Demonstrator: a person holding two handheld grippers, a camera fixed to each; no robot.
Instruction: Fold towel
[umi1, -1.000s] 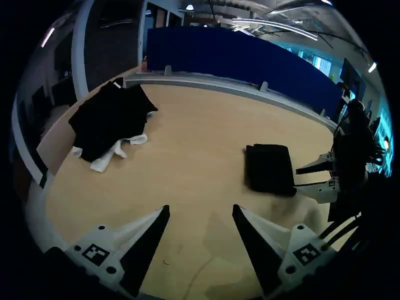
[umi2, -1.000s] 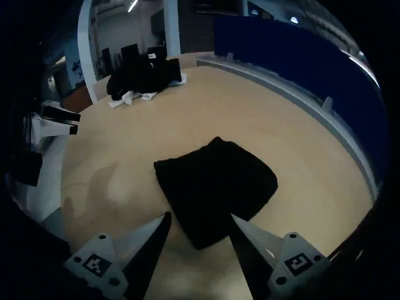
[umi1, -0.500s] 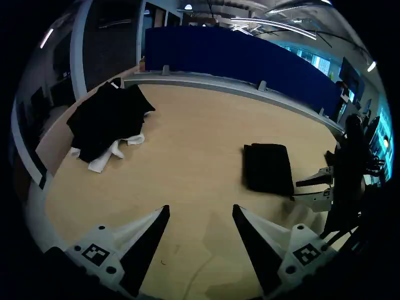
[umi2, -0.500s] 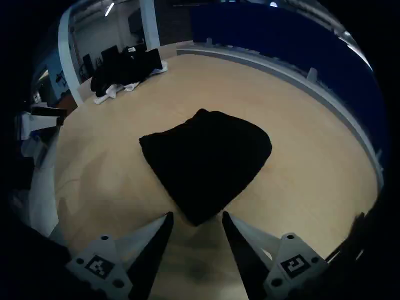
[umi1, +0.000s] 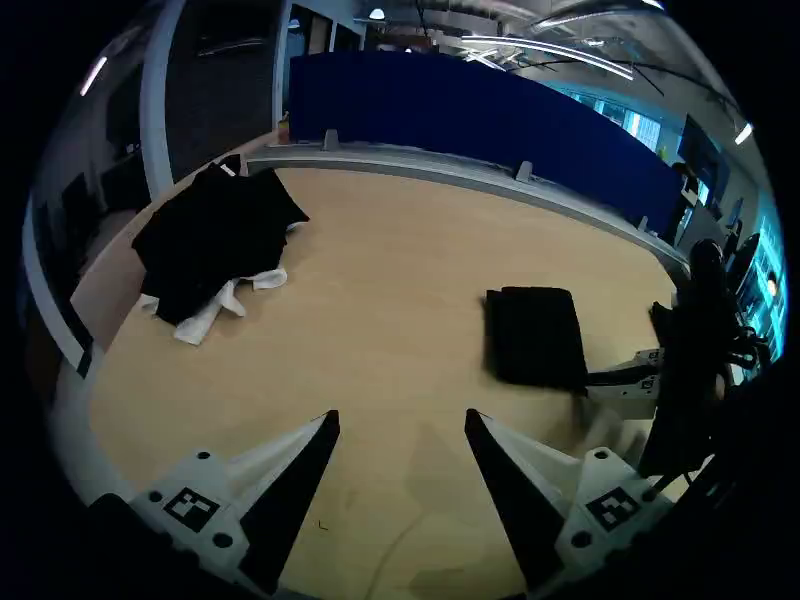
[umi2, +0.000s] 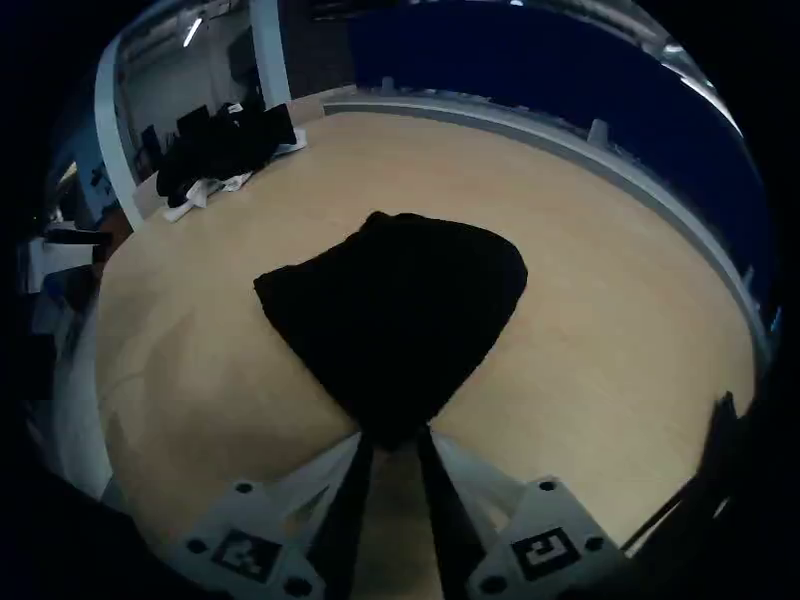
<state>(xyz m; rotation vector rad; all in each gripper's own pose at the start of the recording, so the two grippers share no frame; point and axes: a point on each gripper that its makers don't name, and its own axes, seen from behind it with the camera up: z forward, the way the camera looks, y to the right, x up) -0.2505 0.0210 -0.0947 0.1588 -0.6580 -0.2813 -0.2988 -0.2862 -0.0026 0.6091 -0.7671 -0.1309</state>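
A folded black towel (umi1: 535, 335) (umi2: 395, 300) lies flat on the light wooden table (umi1: 390, 250). My right gripper (umi2: 393, 440) has its fingers drawn close on the towel's nearest corner, which sits between the tips. In the left gripper view that right gripper (umi1: 605, 380) reaches the towel's near edge, held by a person's dark-sleeved arm (umi1: 700, 340). My left gripper (umi1: 400, 415) hovers open over bare table to the left of the towel, with nothing between its fingers.
A heap of black and white cloths (umi1: 215, 235) (umi2: 215, 145) lies at the table's far left corner. A blue partition (umi1: 480, 110) (umi2: 560, 70) runs along the table's back edge. The tabletop between heap and towel is bare wood.
My right gripper has moved forward and down onto the towel's near corner, and its fingers have closed from wide apart to nearly together. My left gripper has stayed put, open.
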